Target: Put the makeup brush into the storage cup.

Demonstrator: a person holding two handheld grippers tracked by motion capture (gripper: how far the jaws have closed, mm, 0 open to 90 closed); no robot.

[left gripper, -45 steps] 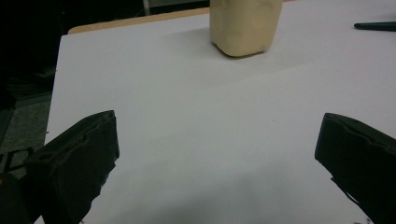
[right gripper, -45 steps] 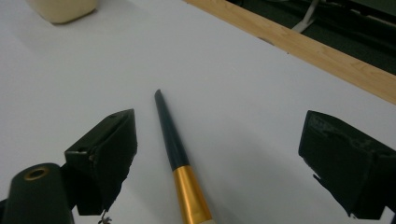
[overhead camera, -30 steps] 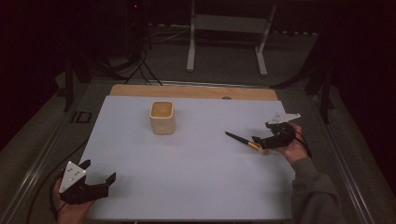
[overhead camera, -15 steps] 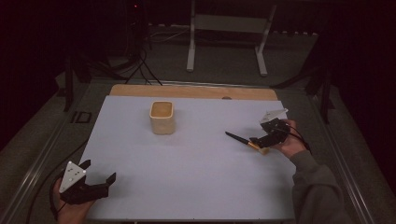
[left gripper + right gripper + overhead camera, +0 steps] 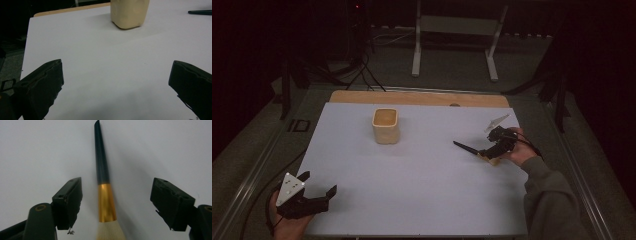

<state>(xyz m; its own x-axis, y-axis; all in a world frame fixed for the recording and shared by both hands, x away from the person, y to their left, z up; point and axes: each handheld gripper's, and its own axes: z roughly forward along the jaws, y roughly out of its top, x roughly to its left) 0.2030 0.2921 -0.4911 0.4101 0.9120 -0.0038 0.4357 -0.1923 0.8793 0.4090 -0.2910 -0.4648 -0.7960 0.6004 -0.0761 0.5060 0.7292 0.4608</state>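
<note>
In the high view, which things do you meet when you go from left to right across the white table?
left gripper → beige cup → brush → right gripper

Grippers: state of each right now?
Left gripper: open, nothing between its jaws.
Right gripper: open, jaws just been closing around the brush, not gripping yet.

High view overhead; gripper views near table (image 5: 412, 200).
</note>
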